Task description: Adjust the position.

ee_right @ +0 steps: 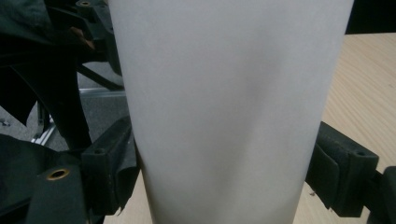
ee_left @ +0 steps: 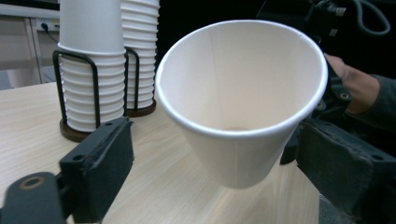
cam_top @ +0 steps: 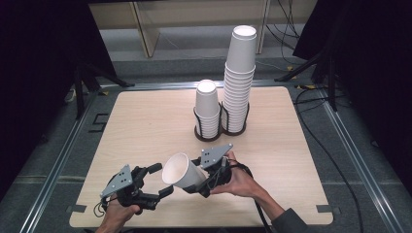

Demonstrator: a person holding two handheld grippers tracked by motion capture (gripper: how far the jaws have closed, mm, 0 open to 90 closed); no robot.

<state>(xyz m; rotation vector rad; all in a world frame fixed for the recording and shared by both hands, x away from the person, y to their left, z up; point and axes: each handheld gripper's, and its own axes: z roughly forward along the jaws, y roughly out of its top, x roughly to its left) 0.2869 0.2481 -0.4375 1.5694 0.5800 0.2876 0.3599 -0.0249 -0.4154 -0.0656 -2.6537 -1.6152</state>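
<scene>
Paper cup [cam_top: 180, 171]: lifted above wooden table [cam_top: 145, 126], tipped sideways, clamped at lower wall by right gripper [cam_top: 206, 182]. Left gripper [cam_top: 158, 180]: jaws apart, flanking cup rim, not pressing. Short cup stack [cam_top: 208, 109] and tall cup stack [cam_top: 239, 80] in wire holders beyond. Judged mid-transfer; placement onto a stack outstanding.

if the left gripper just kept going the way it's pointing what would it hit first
Most likely the paper cup held by the right gripper: its open mouth faces the left gripper, between whose open jaws it sits. Exact depth is unclear.
</scene>
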